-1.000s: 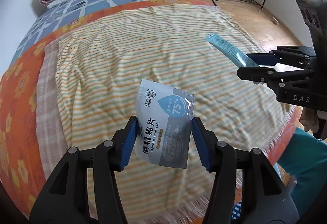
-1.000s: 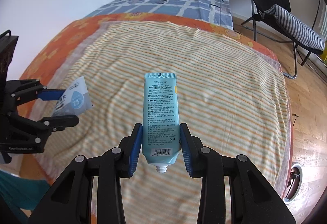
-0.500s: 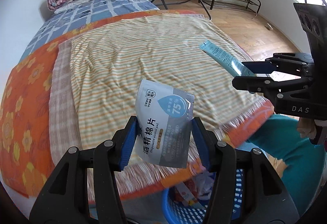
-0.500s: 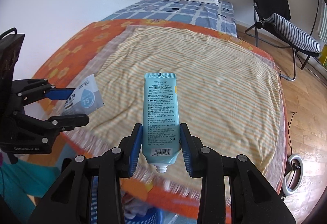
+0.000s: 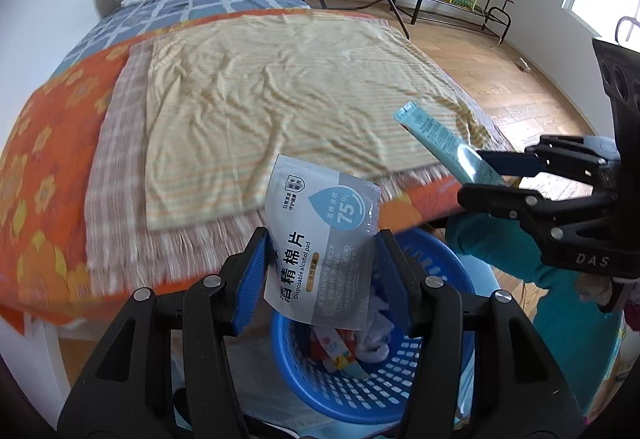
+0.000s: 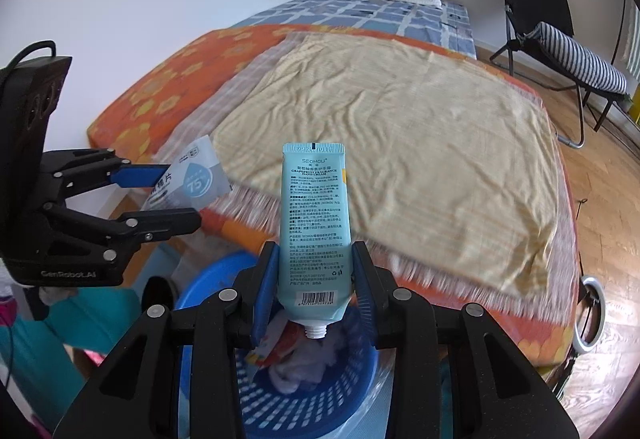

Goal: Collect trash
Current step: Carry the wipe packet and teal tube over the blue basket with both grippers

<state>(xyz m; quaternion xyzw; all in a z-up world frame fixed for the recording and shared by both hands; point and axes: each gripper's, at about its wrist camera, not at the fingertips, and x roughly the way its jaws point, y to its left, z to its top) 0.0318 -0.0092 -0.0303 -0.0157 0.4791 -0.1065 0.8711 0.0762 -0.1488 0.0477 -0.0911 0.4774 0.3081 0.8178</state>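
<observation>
Left wrist view shows the change from a second ago: then only the striped blanket (image 5: 280, 87) lay beneath the claws, and now both have drawn back past the bed's edge so the blue basket (image 5: 360, 391) sits directly under them, with scraps of trash already inside.

The left gripper (image 5: 320, 271) is closed to a narrow gap on a grey-and-white wipe packet (image 5: 324, 243), its blue pads pressing the packet's two side edges; the packet stands upright above the basket. Its print reads "75%" and "Disposable alcohol pad", with Chinese characters beside.

The right gripper (image 6: 314, 283) is likewise clamped on a light-blue tube (image 6: 314, 223), pads on either side of its lower end, the bare threaded neck pointing down toward the basket (image 6: 312, 399) and the crimped end up. The tube reads "SEOMOU" and "GRAPEFRUIT FRAGRANCE HAND CREAM", with a barcode near the neck.

"DAS" shows on the right gripper's body from the left view; "GenRobot.AI" on the left gripper's body from the right.
</observation>
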